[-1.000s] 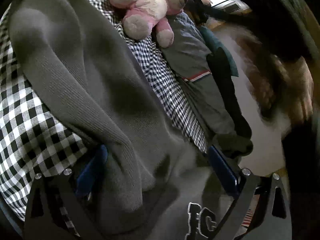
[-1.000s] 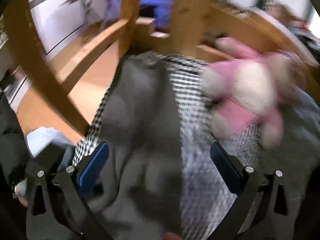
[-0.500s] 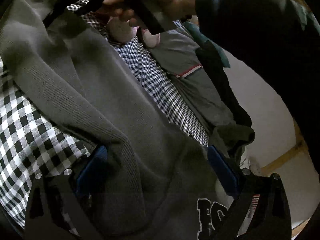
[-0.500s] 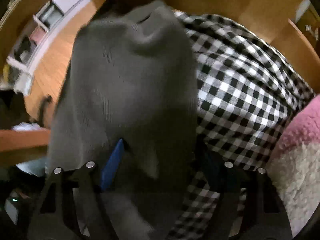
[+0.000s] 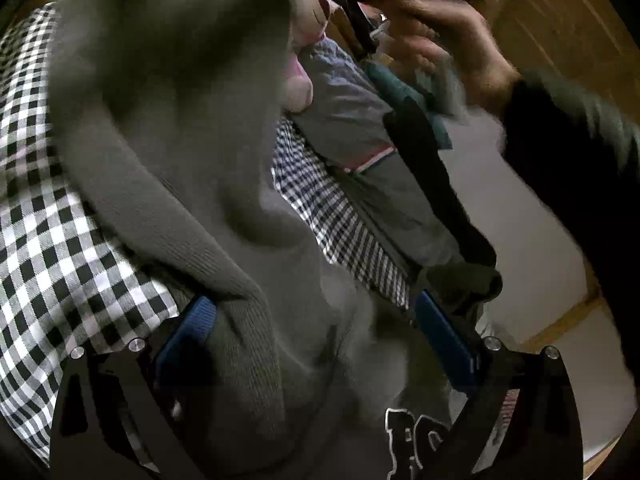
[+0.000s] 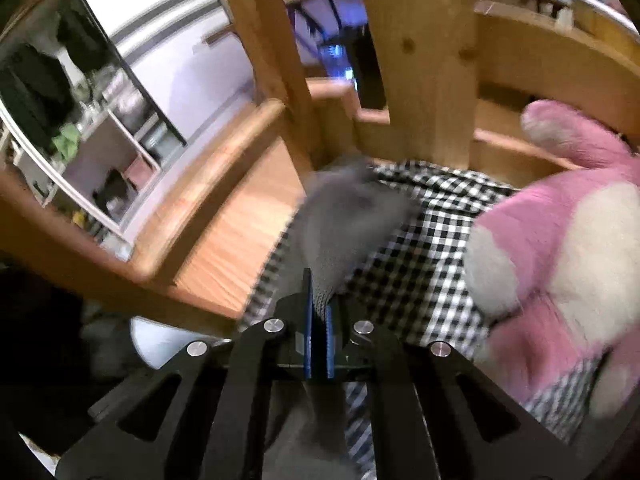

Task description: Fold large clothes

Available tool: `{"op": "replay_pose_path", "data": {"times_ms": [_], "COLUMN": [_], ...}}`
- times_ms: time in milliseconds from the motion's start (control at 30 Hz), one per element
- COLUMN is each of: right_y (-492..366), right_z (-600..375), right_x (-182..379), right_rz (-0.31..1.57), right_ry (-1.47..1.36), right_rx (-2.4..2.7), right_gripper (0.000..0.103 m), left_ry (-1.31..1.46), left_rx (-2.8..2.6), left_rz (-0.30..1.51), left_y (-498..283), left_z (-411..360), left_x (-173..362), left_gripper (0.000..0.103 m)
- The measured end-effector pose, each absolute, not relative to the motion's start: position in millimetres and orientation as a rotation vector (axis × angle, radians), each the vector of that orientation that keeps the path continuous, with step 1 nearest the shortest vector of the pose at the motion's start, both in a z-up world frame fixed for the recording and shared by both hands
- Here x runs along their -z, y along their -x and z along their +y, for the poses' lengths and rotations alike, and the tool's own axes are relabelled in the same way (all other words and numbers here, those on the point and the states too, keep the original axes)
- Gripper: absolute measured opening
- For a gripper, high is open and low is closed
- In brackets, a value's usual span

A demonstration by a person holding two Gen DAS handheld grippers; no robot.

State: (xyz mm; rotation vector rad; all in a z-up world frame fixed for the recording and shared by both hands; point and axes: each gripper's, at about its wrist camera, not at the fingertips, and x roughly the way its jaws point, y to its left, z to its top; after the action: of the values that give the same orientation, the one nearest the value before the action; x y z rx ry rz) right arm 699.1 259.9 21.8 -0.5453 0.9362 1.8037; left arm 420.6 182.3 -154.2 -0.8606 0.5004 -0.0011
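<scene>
Right tongs (image 6: pixel 318 320) are pressed together on a fold of the grey knit sweater (image 5: pixel 192 152), the blue pads (image 6: pixel 307 320) squeezing the fabric between them, with the pinched cloth bunching up just beyond the tips; left tongs (image 5: pixel 312 332) stand spread wide, their blue pads (image 5: pixel 444 340) on either side of the sweater's lower part, the cloth lying between them without either pad visibly pressing on it; the sweater is draped over a black-and-white checked sheet (image 5: pixel 44 248) on a bed, one thick ribbed edge running diagonally toward the left pad, and white block letters (image 5: pixel 412 444) show on the fabric near the bottom of the left view; a pink and cream plush toy (image 6: pixel 568 240) lies on the checked sheet just beside the lifted sweater fold, and in the left view it is mostly hidden behind the raised grey cloth; a person's hand (image 5: pixel 444 40) in a dark sleeve (image 5: pixel 576 152) holds the right tool high in the left view; grey trousers with a red-and-white stripe (image 5: pixel 360 128) lie on the bed beyond the sweater, with a dark garment (image 5: pixel 428 176) alongside; wooden bed posts (image 6: pixel 420 60) and a rail (image 6: pixel 224 184) stand behind the sheet, with a wooden floor (image 6: pixel 236 240) below them.
</scene>
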Motion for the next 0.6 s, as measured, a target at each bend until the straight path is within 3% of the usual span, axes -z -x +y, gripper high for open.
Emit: {"op": "replay_pose_path", "data": {"times_ms": [367, 600], "right_y": [-656, -600], "right_z": [-2, -156], "right_x": [-111, -79], "right_rz": [0.739, 0.67], "right_ry": [0.15, -0.012], "right_rx": [-1.758, -1.557], "right_gripper": [0.005, 0.005], "left_ry": [0.775, 0.495], "left_rx": [0.099, 0.257], "left_rz": [0.337, 0.205], "left_y": [-407, -382], "left_z": [167, 94], "left_x": [115, 56], "left_gripper": [0.097, 0.098]}}
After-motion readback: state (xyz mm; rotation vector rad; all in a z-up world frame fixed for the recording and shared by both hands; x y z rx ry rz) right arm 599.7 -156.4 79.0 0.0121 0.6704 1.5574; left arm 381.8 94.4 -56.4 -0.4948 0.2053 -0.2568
